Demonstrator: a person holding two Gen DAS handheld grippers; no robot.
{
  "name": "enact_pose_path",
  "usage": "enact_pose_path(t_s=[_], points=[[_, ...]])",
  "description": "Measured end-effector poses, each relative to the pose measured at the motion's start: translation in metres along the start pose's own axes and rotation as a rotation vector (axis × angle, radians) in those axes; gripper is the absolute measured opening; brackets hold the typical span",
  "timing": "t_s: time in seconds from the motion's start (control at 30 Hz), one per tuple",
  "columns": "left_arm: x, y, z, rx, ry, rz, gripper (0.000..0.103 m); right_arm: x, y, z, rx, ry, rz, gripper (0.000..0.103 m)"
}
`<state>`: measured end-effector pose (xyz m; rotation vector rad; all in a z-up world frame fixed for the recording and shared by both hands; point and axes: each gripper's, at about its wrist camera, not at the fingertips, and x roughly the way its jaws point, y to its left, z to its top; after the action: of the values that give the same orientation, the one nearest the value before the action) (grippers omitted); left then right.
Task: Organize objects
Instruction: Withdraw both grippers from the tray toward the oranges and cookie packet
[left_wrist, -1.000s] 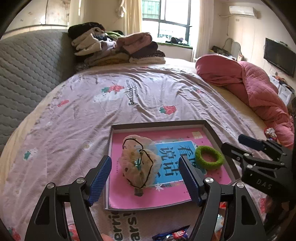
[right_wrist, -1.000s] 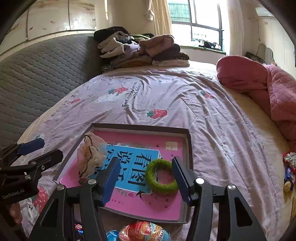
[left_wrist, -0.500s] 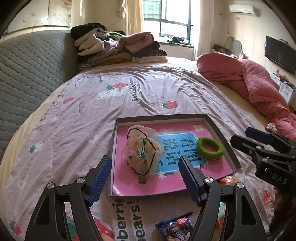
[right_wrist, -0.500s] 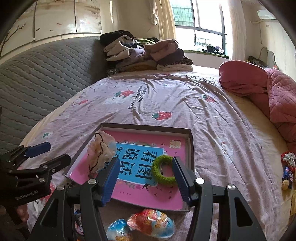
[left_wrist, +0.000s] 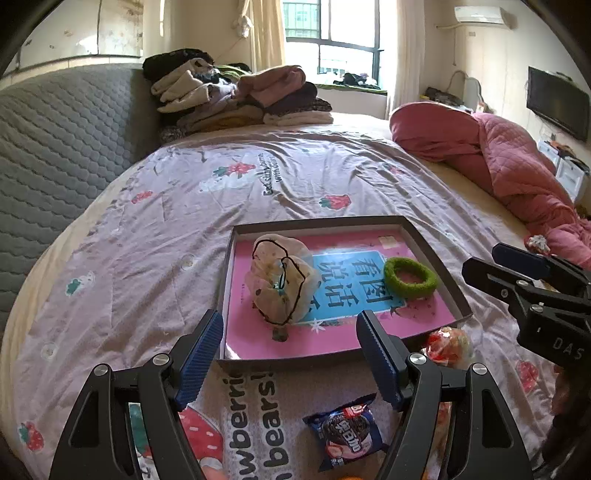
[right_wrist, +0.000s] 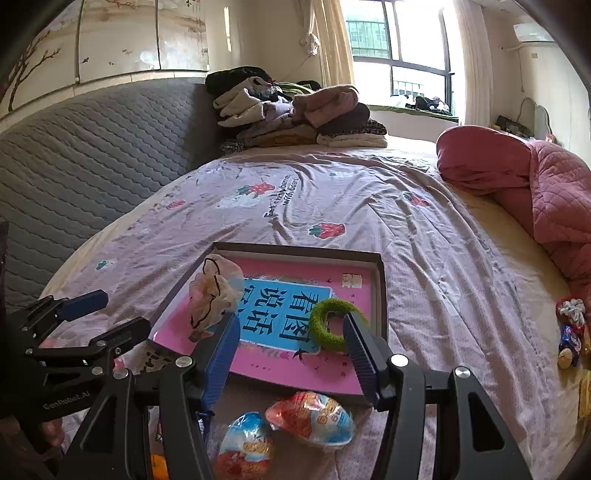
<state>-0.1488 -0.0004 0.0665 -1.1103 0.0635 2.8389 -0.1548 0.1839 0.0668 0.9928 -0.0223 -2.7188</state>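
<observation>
**Snack packets wait at the near edge of the bed, both tongs empty**

Snack packets first, closest to us: a dark blue foil packet (left_wrist: 347, 430) lies on the lilac strawberry-print bedsheet (left_wrist: 155, 236) right below the left gripper (left_wrist: 290, 360), whose blue-padded jaws stand wide with nothing between them. Over on the right gripper (right_wrist: 290, 356), same story: jaws wide, empty, and just under it sit two crinkly orange-and-blue wrapped sweets (right_wrist: 310, 417), touching each other, just short of the tray's near rim.

Next out, the shallow grey cardboard tray (left_wrist: 436, 266) with its pink-and-blue printed sheet. Inside already: a beige dotted fabric scrunchie with a black hair tie looped over it (left_wrist: 280, 284) toward the left side, and a fuzzy green ring-shaped hair band (left_wrist: 410, 277) toward the right wall. So I'd call it mid-task, between picks: hair things are in, packets are not.

The next move, I reckon, calls for a dip to one of these near packets, jaws pinching the thin wrapper, then a lift clear over the low rim.

Room? Plenty. The middle and near strip of the tray are bare, and the sheet beyond is open up to the folded clothes pile (right_wrist: 291, 110). More small wrapped bits (right_wrist: 570, 332) lie at the right edge of the bed, by the bunched pink quilt (right_wrist: 535, 184). Watch the two grippers; they sit close side by side.
</observation>
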Motion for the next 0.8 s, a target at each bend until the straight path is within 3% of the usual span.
enact_pose_path(t_s=[0.8], points=[[0.006, 0.012, -0.049, -0.028, 0.070, -0.012, 0.076, -0.016, 0.021, -0.031, -0.069, 0.008, 0.002, 0.058]])
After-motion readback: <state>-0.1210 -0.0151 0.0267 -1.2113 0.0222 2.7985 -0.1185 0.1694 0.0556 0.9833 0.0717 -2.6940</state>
